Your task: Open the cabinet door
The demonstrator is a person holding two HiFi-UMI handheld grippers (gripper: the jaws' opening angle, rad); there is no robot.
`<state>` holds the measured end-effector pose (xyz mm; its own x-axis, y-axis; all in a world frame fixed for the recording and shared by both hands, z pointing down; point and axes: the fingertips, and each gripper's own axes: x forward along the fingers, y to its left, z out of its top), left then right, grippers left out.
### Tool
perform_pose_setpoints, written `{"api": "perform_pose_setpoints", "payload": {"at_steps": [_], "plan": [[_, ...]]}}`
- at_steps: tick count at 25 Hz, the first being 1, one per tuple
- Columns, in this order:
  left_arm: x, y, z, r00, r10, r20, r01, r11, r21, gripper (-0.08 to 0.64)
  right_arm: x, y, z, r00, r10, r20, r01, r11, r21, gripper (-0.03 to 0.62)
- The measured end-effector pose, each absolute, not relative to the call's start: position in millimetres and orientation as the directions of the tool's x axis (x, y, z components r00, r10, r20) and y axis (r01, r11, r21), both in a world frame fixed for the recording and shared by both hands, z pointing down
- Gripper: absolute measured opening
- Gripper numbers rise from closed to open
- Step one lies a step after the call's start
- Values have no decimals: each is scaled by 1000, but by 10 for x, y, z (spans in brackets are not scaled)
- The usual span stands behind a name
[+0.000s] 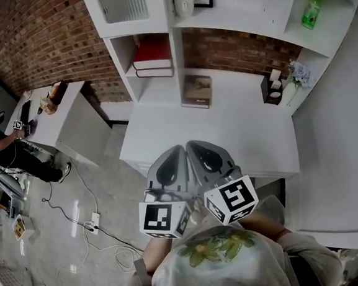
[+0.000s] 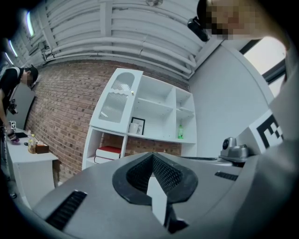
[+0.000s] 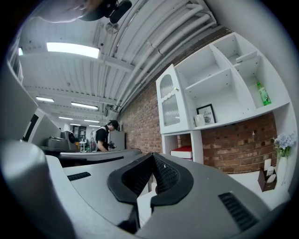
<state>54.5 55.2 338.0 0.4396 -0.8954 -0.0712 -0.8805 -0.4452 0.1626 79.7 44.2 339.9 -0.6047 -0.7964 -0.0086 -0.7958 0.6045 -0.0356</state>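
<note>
In the head view, the person holds both tools close in front of the chest, side by side and almost touching. Both noses point forward at the white desk point(image 1: 165, 125). The left gripper point(image 1: 178, 153) and the right gripper point(image 1: 193, 147) each taper to a closed tip, and their marker cubes sit nearest the body. The hands are hidden beneath them. The white cabinet door with a ribbed glass pane point(image 1: 123, 4) is well ahead, in the upper left compartment of the white shelf unit point(image 1: 175, 27). It lies shut above the stacked red books point(image 1: 153, 55).

In the left gripper view, the left gripper point(image 2: 153, 155) is tilted upward. Its black ridged pads point(image 2: 166, 173) meet at the tip with nothing between them. The cabinet door point(image 2: 116, 100) stands far beyond, flush with its frame.

In the right gripper view, the right gripper point(image 3: 152, 155) also points up and forward. Its jaws are pressed together at the tip and are empty. The cabinet door point(image 3: 170, 105) is closed, left of a white mug point(image 3: 199, 120) on the neighbouring shelf, and well away from the tool.
</note>
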Motion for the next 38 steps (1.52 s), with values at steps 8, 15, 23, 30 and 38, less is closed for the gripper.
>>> {"api": "perform_pose_setpoints", "payload": {"at_steps": [8, 15, 23, 30, 38], "plan": [[505, 209, 3298, 440, -894, -88, -878, -448, 165, 8, 744, 88, 3338, -609, -793, -4, -793, 609, -3, 21], [405, -29, 3213, 438, -893, -101, -881, -449, 150, 8, 635, -165, 3291, -618, -786, -8, -786, 618, -10, 21], [326, -356, 3202, 443, -891, -96, -882, -453, 133, 9, 552, -496, 3281, -630, -776, -21, -776, 631, -26, 23], [211, -673, 3208, 441, -893, -91, -884, -449, 127, 8, 438, -816, 3289, -637, -770, -25, -769, 638, -36, 23], [59, -1031, 3226, 431, -898, -91, -891, -439, 114, 8, 299, -1177, 3291, -647, -762, -29, -761, 648, -28, 23]]}}
